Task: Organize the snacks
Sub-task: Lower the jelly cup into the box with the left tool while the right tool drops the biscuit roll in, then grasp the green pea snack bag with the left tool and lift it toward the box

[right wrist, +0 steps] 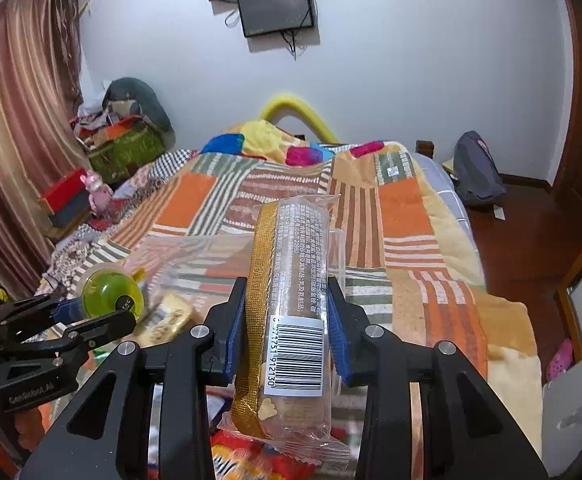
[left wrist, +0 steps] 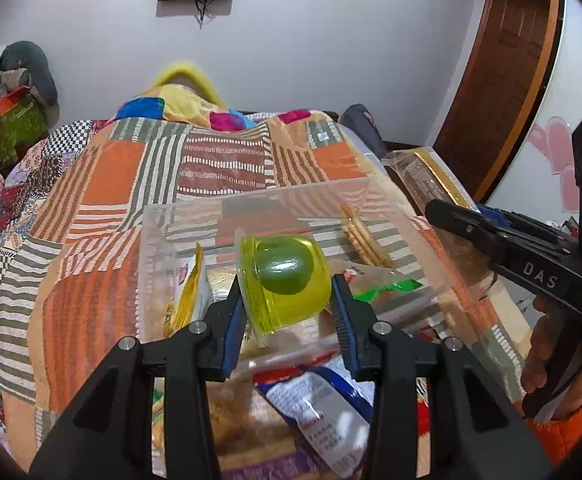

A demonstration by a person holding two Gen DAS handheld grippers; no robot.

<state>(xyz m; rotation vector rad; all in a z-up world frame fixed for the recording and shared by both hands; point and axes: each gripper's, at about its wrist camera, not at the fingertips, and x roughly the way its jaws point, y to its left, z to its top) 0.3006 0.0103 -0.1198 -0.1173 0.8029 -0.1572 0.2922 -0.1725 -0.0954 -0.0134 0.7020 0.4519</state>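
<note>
My left gripper (left wrist: 289,300) is shut on a yellow-green jelly cup (left wrist: 285,280), held on its side over a clear plastic box (left wrist: 159,248) on the bed. The box holds a yellow snack packet (left wrist: 191,292), a cracker pack (left wrist: 365,236) and a green-wrapped snack (left wrist: 391,288). My right gripper (right wrist: 287,320) is shut on a long clear-wrapped biscuit pack (right wrist: 295,300) with a gold strip and barcode, held above the bed to the right of the box. The jelly cup (right wrist: 109,290) and left gripper (right wrist: 91,312) also show in the right wrist view.
Loose snack packets lie near the front edge: a blue-white one (left wrist: 323,412) and a red-orange one (right wrist: 247,460). A patchwork quilt (left wrist: 103,184) covers the bed. Clutter and a green box (right wrist: 127,152) stand at the left; a wooden door (left wrist: 511,60) is on the right.
</note>
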